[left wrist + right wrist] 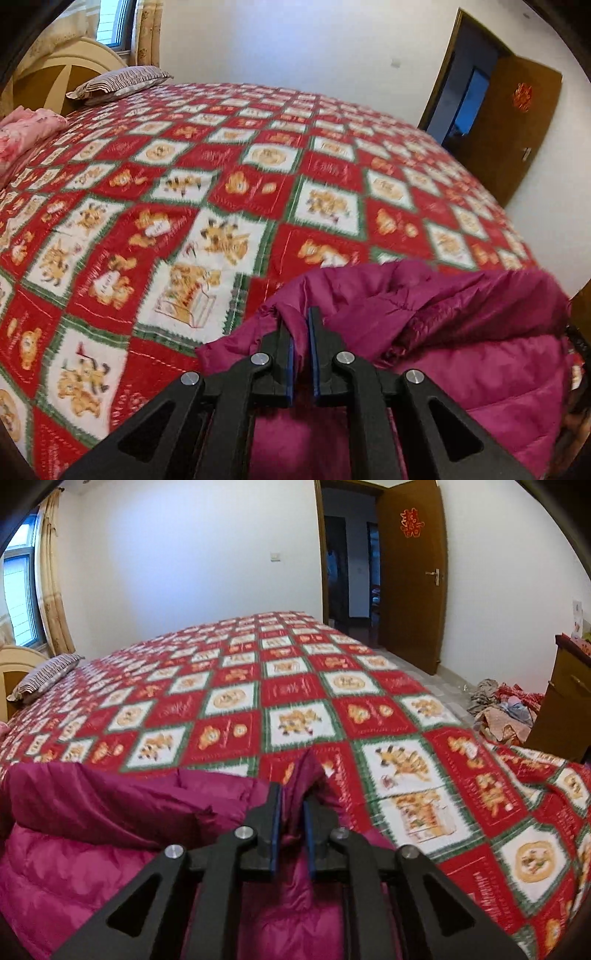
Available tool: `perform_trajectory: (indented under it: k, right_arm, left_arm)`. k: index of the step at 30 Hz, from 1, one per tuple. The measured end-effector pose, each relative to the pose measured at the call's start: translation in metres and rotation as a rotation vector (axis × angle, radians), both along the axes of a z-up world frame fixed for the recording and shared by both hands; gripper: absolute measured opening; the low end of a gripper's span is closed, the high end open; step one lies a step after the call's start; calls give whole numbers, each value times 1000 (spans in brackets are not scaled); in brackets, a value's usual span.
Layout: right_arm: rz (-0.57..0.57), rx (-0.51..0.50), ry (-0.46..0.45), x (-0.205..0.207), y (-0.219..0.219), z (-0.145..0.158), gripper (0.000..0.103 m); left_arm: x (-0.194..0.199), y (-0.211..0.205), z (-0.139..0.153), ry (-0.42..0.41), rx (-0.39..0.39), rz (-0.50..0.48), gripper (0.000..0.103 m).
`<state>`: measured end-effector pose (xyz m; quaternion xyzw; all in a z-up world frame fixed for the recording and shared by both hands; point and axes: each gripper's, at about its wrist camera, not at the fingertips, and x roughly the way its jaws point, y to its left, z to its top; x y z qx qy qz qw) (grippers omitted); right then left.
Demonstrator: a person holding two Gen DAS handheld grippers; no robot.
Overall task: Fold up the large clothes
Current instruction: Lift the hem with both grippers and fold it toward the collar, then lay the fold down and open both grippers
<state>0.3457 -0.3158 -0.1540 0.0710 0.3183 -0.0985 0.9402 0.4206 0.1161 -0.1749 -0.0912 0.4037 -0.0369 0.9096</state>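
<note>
While both views were motion-blurred, the left hand-held gripper (302, 332) was pinching a bunched fold of the magenta puffer jacket (461, 350) between its blue pads, and the right hand-held gripper (292, 812) was pinching another fold of the same jacket (110, 830). The jacket lay crumpled at the near edge of the bed, on the red/white/green bedspread (221, 206); its lower part was cut off by the frame and hidden under the gripper arms, so sleeves and overall shape couldn't be made out. A striped pillow (122, 79) sat by the headboard, w/ pink bedding (26, 129) partly cropped at left. A clothes pile (502, 709) lay on the floor near the open door (410, 572).
</note>
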Motion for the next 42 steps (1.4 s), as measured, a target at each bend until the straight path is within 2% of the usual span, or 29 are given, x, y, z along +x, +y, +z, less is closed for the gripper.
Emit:
perform_trajectory:
  k: [4,10,12,13,14,15,16,17,18,19,20,21,22,23,25,28,30,32,34,37,40,42]
  right_arm:
    - [-9,9,29,8,-1,-10,21]
    - [-12,38,105,26,-4,-26,29]
    - [-21,34,117,26,-4,-28,31]
    - [-25,30,119,26,-4,-28,33]
    - [-29,31,120,26,-4,-28,36]
    - [-34,35,120,26,-5,-29,38]
    - [-42,42,120,26,-7,-29,43]
    - [-50,48,119,25,-9,-29,50]
    - [-64,53,119,24,-11,-30,55]
    - [-71,60,119,25,-13,-30,55]
    - [-70,78,116,24,-15,-31,55]
    - [-70,82,115,24,-16,-31,55]
    - [-73,76,113,24,-15,-30,55]
    - [-75,64,111,24,-13,-29,55]
    - [-80,45,107,24,-11,-28,55]
    - [-80,44,104,23,-11,-22,57]
    - [-82,67,85,16,-16,-10,57]
    - [-103,88,-4,-4,-16,14,57]
    - [-58,97,-75,-26,-3,43,57]
    - [99,108,-62,-36,33,59,54]
    - [216,122,-19,-30,73,54,50]
    - [237,111,14,-16,91,45,50]
  left_arm:
    - [5,-5,-14,-4,-3,8,7]
    - [9,-4,-19,-4,-38,11,7]
    - [8,11,-21,-3,-149,10,7]
    - [7,22,-22,2,-236,12,8]
    - [6,42,-22,18,-366,15,8]
    - [5,53,-21,32,-434,19,8]
    - [3,69,-16,42,-515,28,8]
    - [-2,81,-7,30,-554,41,8]
    - [-7,88,5,8,-544,64,10]
    - [-12,92,18,-17,-493,100,18]
    - [-20,94,35,-53,-410,138,27]
    - [-27,92,49,-90,-350,147,53]
    - [-33,88,61,-126,-314,143,75]
    - [-41,77,77,-174,-281,123,78]
    - [-48,47,93,-214,-229,43,79]
    - [-49,-10,101,-219,-119,-81,79]
    - [-48,-52,92,-188,-51,-134,79]
    - [-51,-81,76,-148,-37,-181,79]
    - [-51,-100,64,-127,-26,-196,79]
    - [-45,-120,47,-116,-7,-205,79]
    - [-33,-133,34,-109,74,-182,79]
    - [-23,-135,23,-90,124,-154,79]
